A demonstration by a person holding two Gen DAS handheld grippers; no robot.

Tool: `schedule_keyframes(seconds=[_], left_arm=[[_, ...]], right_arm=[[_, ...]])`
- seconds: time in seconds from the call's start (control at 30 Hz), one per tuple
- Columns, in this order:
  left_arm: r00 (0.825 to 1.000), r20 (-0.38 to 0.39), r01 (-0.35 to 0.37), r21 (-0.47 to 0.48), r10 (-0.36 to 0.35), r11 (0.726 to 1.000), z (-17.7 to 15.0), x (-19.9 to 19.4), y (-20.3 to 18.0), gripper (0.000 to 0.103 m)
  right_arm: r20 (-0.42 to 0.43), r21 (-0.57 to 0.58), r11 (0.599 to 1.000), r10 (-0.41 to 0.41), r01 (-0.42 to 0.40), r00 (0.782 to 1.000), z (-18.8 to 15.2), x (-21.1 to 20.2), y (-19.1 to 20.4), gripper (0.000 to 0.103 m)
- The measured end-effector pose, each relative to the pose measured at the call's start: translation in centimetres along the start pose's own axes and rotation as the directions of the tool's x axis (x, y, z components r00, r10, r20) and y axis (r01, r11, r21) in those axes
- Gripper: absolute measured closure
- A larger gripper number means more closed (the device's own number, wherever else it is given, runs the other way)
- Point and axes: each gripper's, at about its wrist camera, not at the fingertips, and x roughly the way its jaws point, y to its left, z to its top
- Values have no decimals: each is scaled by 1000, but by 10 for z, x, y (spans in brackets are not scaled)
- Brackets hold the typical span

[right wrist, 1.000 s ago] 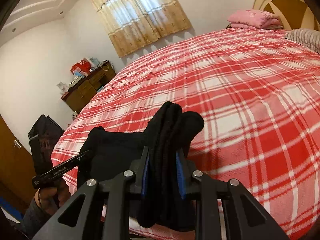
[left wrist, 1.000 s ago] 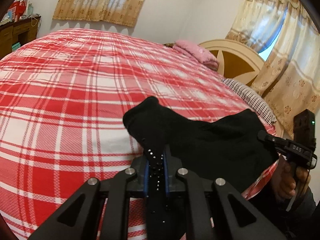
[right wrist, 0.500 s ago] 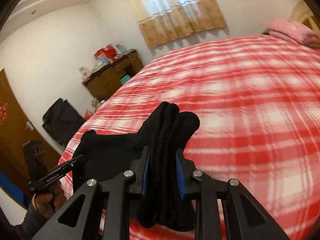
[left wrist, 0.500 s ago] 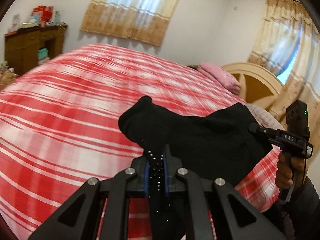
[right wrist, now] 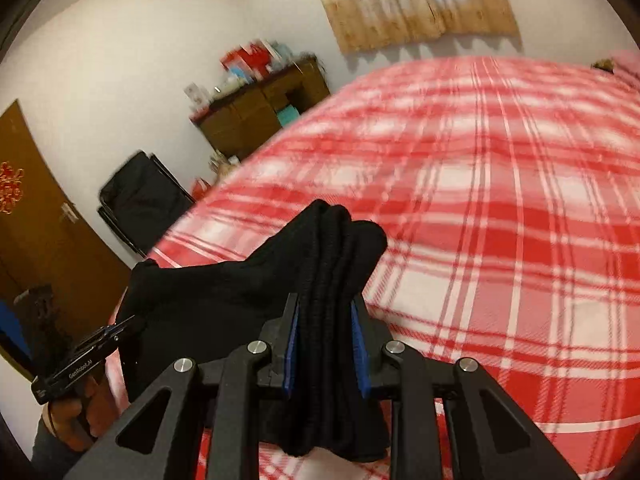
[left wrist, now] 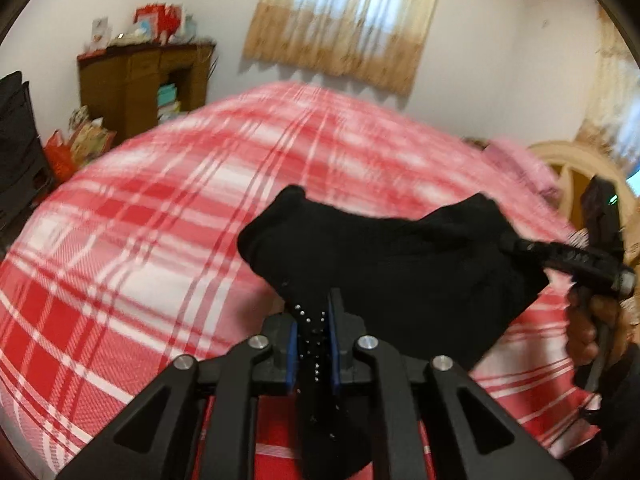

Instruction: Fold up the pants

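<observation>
The black pants (left wrist: 400, 264) hang stretched between my two grippers above the near edge of the bed. My left gripper (left wrist: 314, 320) is shut on one bunched corner of the pants, with small shiny studs showing between the blue pads. My right gripper (right wrist: 324, 320) is shut on a thick stack of folded layers of the pants (right wrist: 224, 300). In the left wrist view the right gripper (left wrist: 516, 246) holds the far corner at the right. In the right wrist view the left gripper (right wrist: 124, 324) holds the far corner at lower left.
A bed with a red and white plaid cover (left wrist: 160, 240) fills the middle. A wooden cabinet (left wrist: 140, 84) stands at the left wall, a black bag (right wrist: 144, 196) beside it. A wooden headboard (left wrist: 576, 172) and pink folded cloth (left wrist: 516, 160) lie at the far right.
Both grippers have risen and swung left with the pants held between them. The cabinet, black bag and door have come into view. Both grips are unchanged.
</observation>
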Motion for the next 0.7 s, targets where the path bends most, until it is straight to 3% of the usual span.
schedule_keyframes(seconds=[0.07, 0.1, 0.17, 0.23, 0.3, 0.4, 0.53, 0.63, 0.7], left_arm=[[999, -18, -44, -19, 44, 999, -8, 11, 6, 69], [998, -26, -60, -30, 60, 998, -13, 16, 9, 51], [998, -6, -60, -31, 60, 998, -18, 16, 9, 48], [997, -13, -80, -5, 80, 997, -16, 17, 6, 42], [994, -17, -110, -2, 110, 994, -13, 16, 3, 40], [986, -5, -164, 8, 164, 986, -17, 15, -1, 28], [983, -6, -186, 18, 186, 982, -25, 3, 0, 27], [979, -3, -204, -8, 204, 979, -27, -5, 3, 22], [977, -3, -211, -29, 211, 977, -28, -11, 4, 22]], right_arm=[[-25, 51, 999, -4, 5, 1000, -5, 9, -18, 75], [-25, 82, 997, -12, 14, 1000, -7, 10, -29, 69], [-36, 113, 992, -47, 51, 998, -10, 13, -43, 67], [-47, 132, 990, -54, 59, 997, -13, 14, -56, 57], [-43, 140, 989, -50, 56, 998, -13, 12, -60, 56], [-56, 99, 990, -98, 103, 994, -14, 12, -55, 52], [-40, 116, 988, -101, 105, 994, -16, 5, -55, 51], [3, 81, 974, -214, 213, 977, -21, -11, -56, 51], [9, 101, 974, -207, 205, 978, -23, -20, -65, 51]])
